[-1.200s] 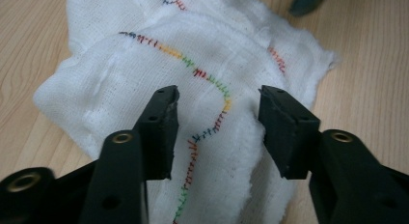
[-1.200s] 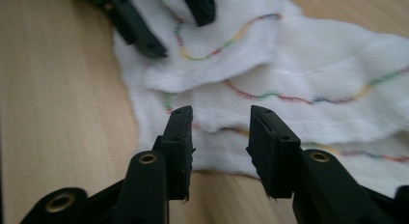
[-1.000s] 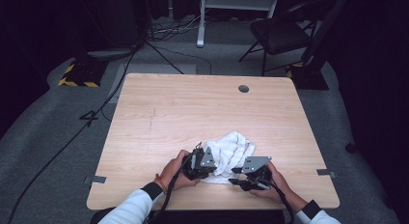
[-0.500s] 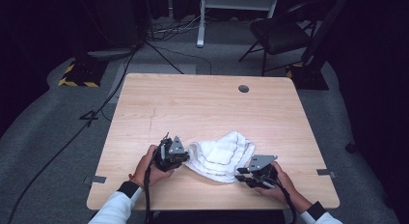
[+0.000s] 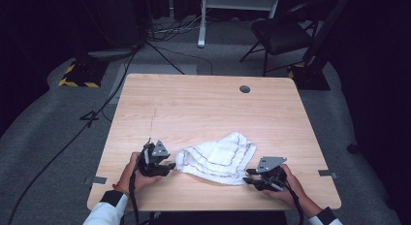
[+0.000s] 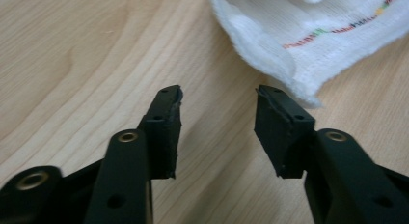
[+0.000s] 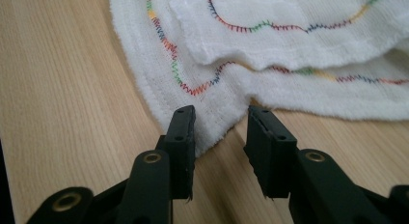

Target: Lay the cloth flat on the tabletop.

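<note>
A white cloth [image 5: 218, 157] with wavy coloured stitching lies rumpled on the wooden table [image 5: 194, 104] near its front edge. My left gripper [image 5: 170, 167] lies just left of the cloth, pointing at it. Its jaws have just been opening, and in the left gripper view the left gripper [image 6: 218, 93] is open over bare wood, with the cloth's corner [image 6: 299, 50] just beyond. My right gripper [image 5: 247, 176] sits at the cloth's right front edge. Its jaws have also just been opening: the right gripper [image 7: 222, 112] is open, and a cloth corner [image 7: 217, 118] lies loose between the pads.
A round cable hole [image 5: 245, 89] sits near the table's far edge. Tape tabs [image 5: 98, 180] mark the table's front sides. Beyond the table stand a dark chair [image 5: 286, 36], a white stand [image 5: 203, 21] and floor cables [image 5: 160, 50].
My left hand has moved left, drawing the cloth out from a bunch into a wider, flatter shape, and has let go of it. The right hand has shifted slightly right.
</note>
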### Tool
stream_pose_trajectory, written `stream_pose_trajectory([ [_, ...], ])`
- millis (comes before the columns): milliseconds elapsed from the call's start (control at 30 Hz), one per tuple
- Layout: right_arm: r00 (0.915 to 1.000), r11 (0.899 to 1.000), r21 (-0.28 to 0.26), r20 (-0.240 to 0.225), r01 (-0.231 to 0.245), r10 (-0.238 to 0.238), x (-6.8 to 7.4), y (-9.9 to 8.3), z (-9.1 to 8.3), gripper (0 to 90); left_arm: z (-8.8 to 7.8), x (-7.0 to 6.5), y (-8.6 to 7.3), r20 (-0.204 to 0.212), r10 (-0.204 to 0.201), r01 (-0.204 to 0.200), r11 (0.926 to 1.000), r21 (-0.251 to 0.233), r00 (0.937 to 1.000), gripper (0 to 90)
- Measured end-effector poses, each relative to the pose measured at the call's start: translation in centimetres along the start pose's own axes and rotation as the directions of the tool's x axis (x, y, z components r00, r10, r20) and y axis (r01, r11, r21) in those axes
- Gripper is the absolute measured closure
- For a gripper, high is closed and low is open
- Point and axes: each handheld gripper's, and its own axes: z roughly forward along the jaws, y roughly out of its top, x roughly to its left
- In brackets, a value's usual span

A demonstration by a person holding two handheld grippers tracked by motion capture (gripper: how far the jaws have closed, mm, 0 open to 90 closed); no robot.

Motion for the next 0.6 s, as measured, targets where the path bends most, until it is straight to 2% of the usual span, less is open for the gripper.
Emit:
stream_pose_trajectory([
  [133,0.9995,1.0,0.0,0.019,-0.026,0.026,-0.1,-0.8,-0.7,58.0,-0.7,0.1,-0.1,-0.018,-0.035,0.034,0.9983,-0.048,0.9992,39.4],
  [233,0.9986,0.999,0.001,0.036,-0.039,0.039,0.0,-1.3,-1.1,54.7,-0.8,-0.4,0.7,-0.031,-0.019,0.017,0.9967,-0.08,0.9993,31.8],
  [367,0.997,0.998,-0.005,0.053,-0.055,0.056,-0.2,-1.7,-1.8,48.3,-0.2,-2.5,2.7,-0.024,0.054,-0.056,0.9939,-0.095,0.9982,26.9],
  [433,0.9945,0.996,-0.045,0.069,-0.076,0.079,-0.6,-1.7,-2.5,45.1,0.3,-3.9,3.9,-0.045,0.103,-0.107,0.9903,-0.089,0.9937,26.5],
  [467,0.9919,0.994,-0.065,0.082,-0.091,0.097,-0.8,-1.7,-2.7,44.1,0.6,-4.7,4.5,-0.031,0.126,-0.129,0.9872,-0.095,0.9915,25.9],
  [533,0.9872,0.989,-0.096,0.104,-0.111,0.121,-1.2,-1.5,-3.0,43.1,1.3,-6.1,5.8,0.003,0.183,-0.182,0.9783,-0.099,0.9831,25.7],
  [600,0.9854,0.989,-0.1,0.12,-0.109,0.121,-1.2,-1.4,-2.9,42.6,2.1,-7.5,7.3,0.028,0.247,-0.244,0.9649,-0.098,0.9685,25.5],
])
